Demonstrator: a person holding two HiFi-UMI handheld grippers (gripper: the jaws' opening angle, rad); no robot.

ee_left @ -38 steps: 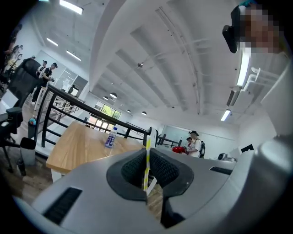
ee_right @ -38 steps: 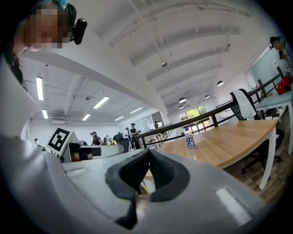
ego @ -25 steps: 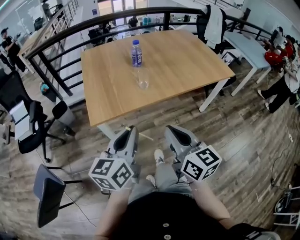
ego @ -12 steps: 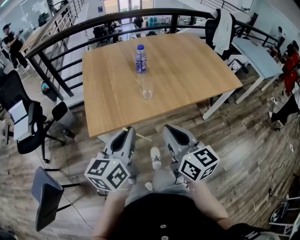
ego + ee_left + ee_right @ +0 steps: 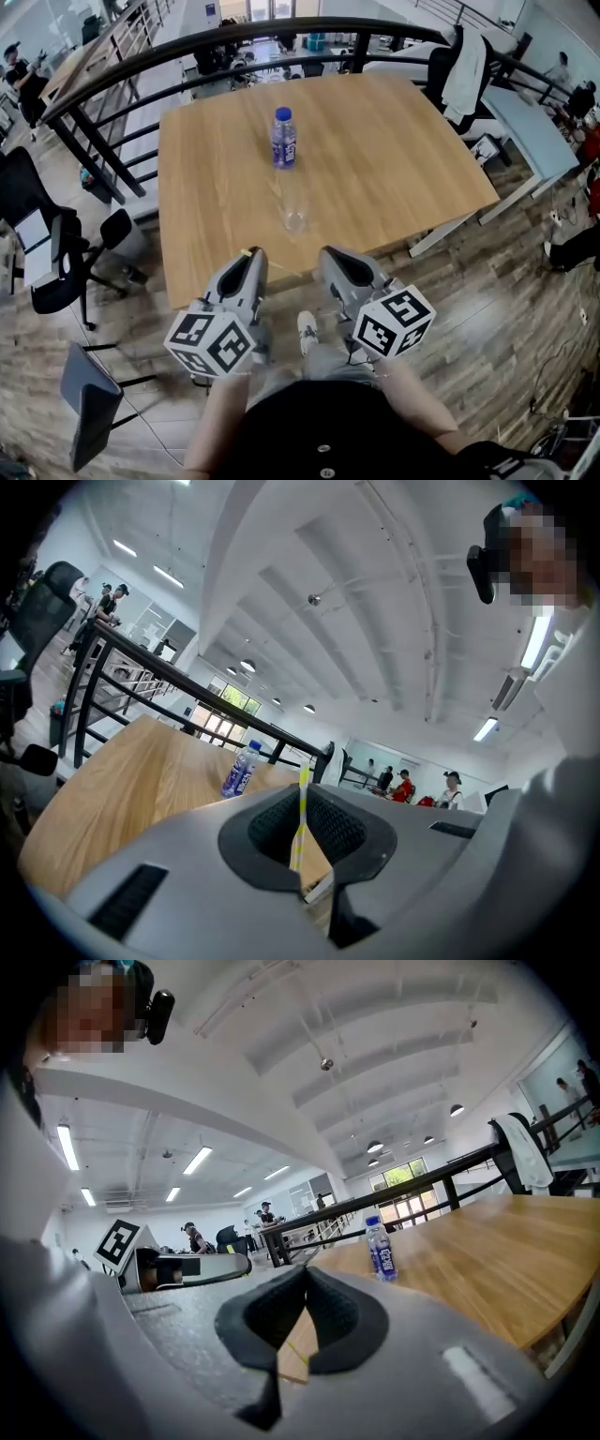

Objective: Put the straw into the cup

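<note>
A clear plastic cup [image 5: 292, 208] stands on the wooden table [image 5: 394, 159], nearer to me than a blue-labelled water bottle [image 5: 283, 138]. My left gripper [image 5: 254, 257] is at the table's near edge, shut on a thin yellow-and-white straw [image 5: 300, 810] that stands upright between its jaws. A bit of the straw [image 5: 248, 251] shows at that gripper's tip. My right gripper [image 5: 329, 255] is beside it, jaws together with nothing in them. Both point toward the cup, still short of it. The bottle [image 5: 241, 769] shows ahead in the left gripper view, and the bottle [image 5: 380, 1251] also in the right gripper view.
A black railing [image 5: 122, 66] runs behind the table. Office chairs [image 5: 56, 253] stand at the left, and a white desk [image 5: 534, 122] with a garment on a chair [image 5: 464, 61] at the right. People are at the far edges of the room. A plank floor [image 5: 487, 281] lies around the table.
The table, cup and bottle have come nearer in the head view. Both grippers, earlier over the floor, now reach the table's near edge. The left still holds the straw.
</note>
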